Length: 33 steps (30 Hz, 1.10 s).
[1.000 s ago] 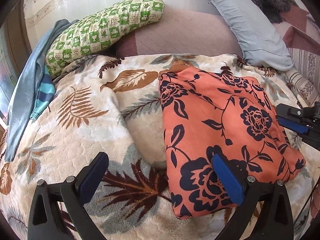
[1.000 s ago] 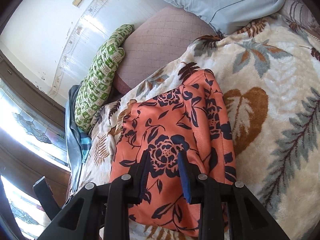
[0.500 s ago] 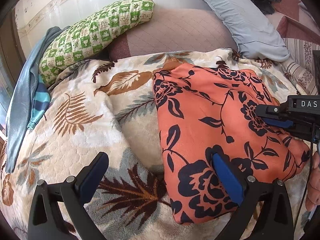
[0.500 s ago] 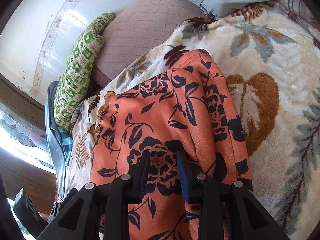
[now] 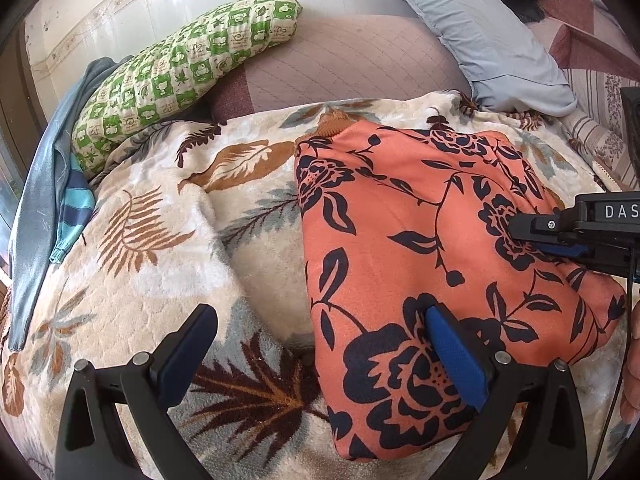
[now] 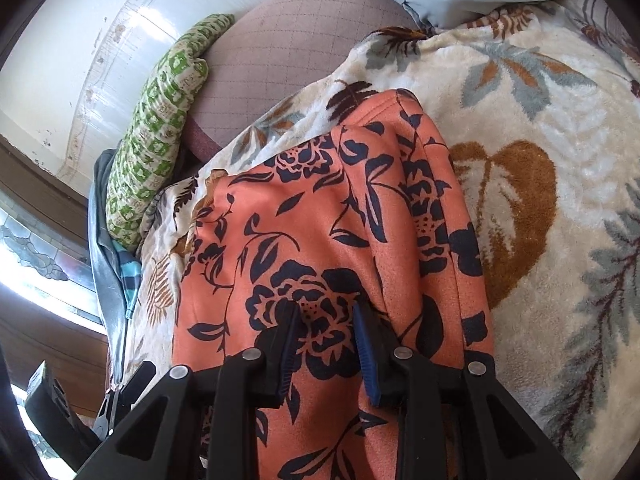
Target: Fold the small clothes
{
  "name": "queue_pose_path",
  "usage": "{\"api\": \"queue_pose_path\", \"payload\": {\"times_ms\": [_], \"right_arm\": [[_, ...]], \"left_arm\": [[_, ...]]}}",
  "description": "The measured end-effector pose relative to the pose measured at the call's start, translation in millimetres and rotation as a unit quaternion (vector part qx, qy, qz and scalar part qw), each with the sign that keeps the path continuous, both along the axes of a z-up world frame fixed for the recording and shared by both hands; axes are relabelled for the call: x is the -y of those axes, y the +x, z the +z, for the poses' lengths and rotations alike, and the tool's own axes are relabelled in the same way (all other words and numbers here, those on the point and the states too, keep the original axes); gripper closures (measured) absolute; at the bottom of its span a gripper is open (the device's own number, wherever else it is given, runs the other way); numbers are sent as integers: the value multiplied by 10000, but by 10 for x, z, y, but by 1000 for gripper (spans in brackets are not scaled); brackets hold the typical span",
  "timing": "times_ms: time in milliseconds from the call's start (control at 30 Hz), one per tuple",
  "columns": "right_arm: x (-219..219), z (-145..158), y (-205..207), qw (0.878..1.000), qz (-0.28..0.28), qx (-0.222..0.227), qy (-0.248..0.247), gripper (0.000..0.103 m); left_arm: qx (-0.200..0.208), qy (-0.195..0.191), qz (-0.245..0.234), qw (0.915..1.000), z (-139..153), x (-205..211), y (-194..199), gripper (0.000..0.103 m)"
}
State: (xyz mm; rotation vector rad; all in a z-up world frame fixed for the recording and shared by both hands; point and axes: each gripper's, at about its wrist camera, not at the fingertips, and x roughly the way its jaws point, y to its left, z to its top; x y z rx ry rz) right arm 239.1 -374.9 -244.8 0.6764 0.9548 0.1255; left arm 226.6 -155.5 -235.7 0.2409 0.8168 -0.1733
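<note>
An orange garment with dark blue flowers (image 5: pixel 420 240) lies folded into a rectangle on the leaf-patterned blanket (image 5: pixel 160 240). My left gripper (image 5: pixel 320 312) is open wide near its front left corner. Its right finger (image 5: pixel 452 344) is over the cloth, its left finger (image 5: pixel 188 344) over the blanket. In the right wrist view my right gripper (image 6: pixel 326 310) rests its tips on the orange garment (image 6: pixel 320 220). Its jaws stand a narrow gap apart, with flat cloth showing between them and no fold pinched. The right gripper (image 5: pixel 532 236) also shows from the side in the left wrist view.
At the back lie a green checked pillow (image 5: pixel 180 76), a mauve quilted cushion (image 5: pixel 352 60) and a pale blue pillow (image 5: pixel 480 28). Blue clothes (image 5: pixel 44 176) hang at the left edge of the bed. Part of a hand (image 5: pixel 632 360) shows at the far right.
The right gripper came further in over the orange garment and sank onto it. The left gripper stayed open with its view barely shifted.
</note>
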Motion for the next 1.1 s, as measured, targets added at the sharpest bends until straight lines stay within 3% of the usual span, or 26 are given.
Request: {"api": "queue_pose_path", "payload": {"times_ms": [767,1100], "right_arm": [[8,13,-2,9999,120,26,-17,72],[120,197,-124,9990,74,448,-8,72]], "left_arm": [[-94,-154,40,9998,-24,-16,21,0],[52,-192,25,9998,66,-7,-1,0]]}}
